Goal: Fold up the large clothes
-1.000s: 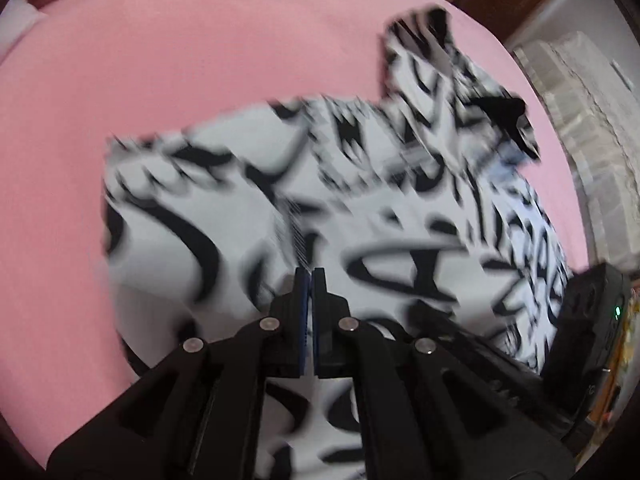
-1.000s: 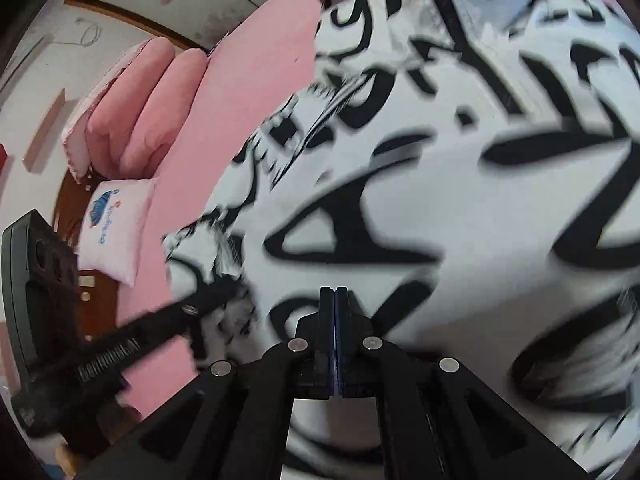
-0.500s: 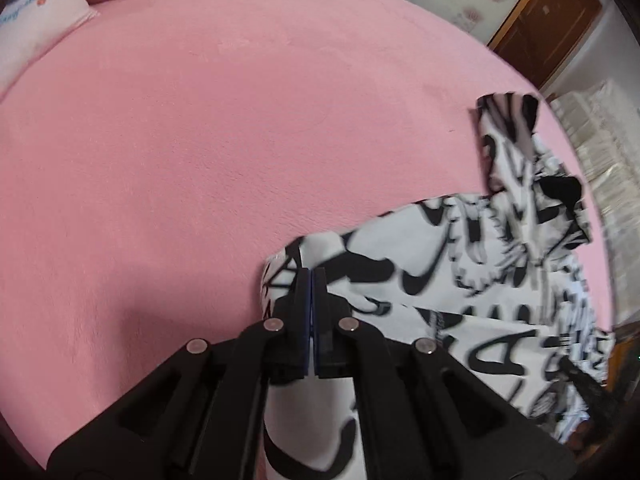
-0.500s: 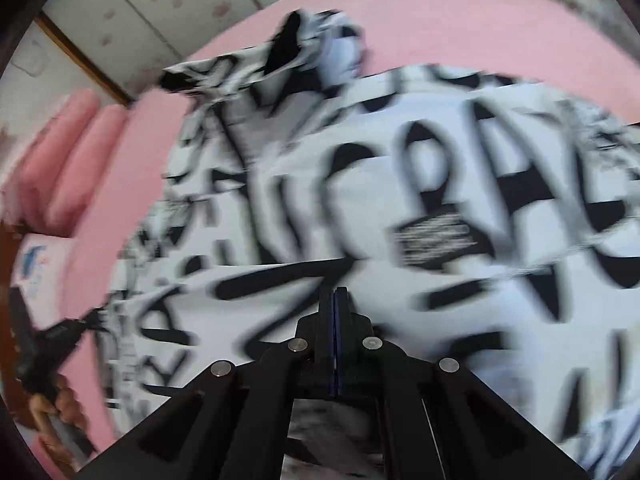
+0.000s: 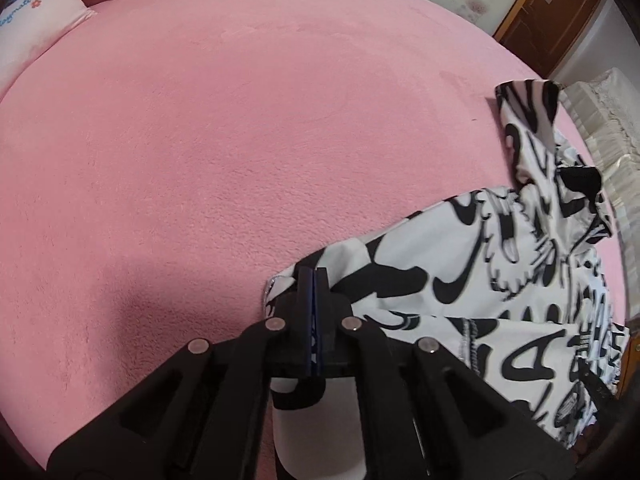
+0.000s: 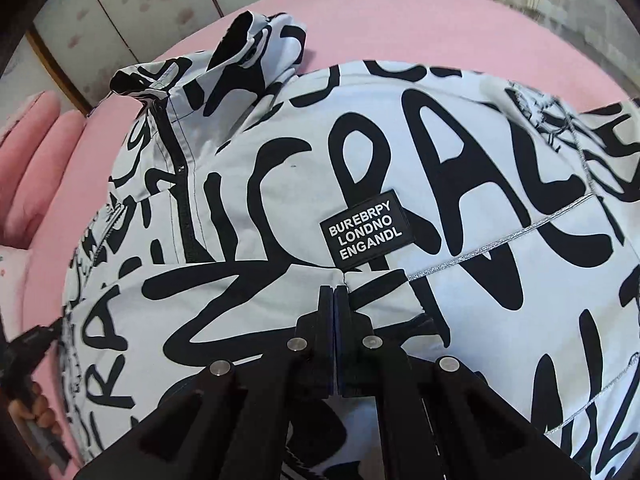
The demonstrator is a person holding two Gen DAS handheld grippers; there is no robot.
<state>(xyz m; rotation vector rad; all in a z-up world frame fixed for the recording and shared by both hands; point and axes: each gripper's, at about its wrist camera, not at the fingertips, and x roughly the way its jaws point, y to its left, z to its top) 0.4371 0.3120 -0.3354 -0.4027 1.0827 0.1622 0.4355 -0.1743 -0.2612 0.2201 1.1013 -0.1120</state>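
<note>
A white jacket (image 5: 460, 280) with black graffiti lettering lies on the pink bed (image 5: 240, 140). My left gripper (image 5: 314, 278) is shut on the jacket's near left corner, and the cloth spreads away to the right of it. In the right wrist view the jacket (image 6: 460, 184) fills the frame, with a black label patch (image 6: 365, 230), a dark zipper (image 6: 180, 168) and a crumpled hood (image 6: 260, 48) at the far end. My right gripper (image 6: 334, 294) is shut on a folded edge just below the label. The left gripper (image 6: 24, 344), held in a hand, shows at that view's left edge.
A white printed pillow (image 5: 28, 16) and pink cushions (image 6: 40, 140) lie at the bed's far side. Wardrobe panels (image 6: 120, 8) and a wooden door (image 5: 548, 4) stand behind. A cream covered piece of furniture (image 5: 612, 132) sits beyond the bed's right edge.
Both grippers stayed shut on the jacket and carried it sideways. The left view went from above the jacket to its corner over bare bed. The right view swung onto the labelled front.
</note>
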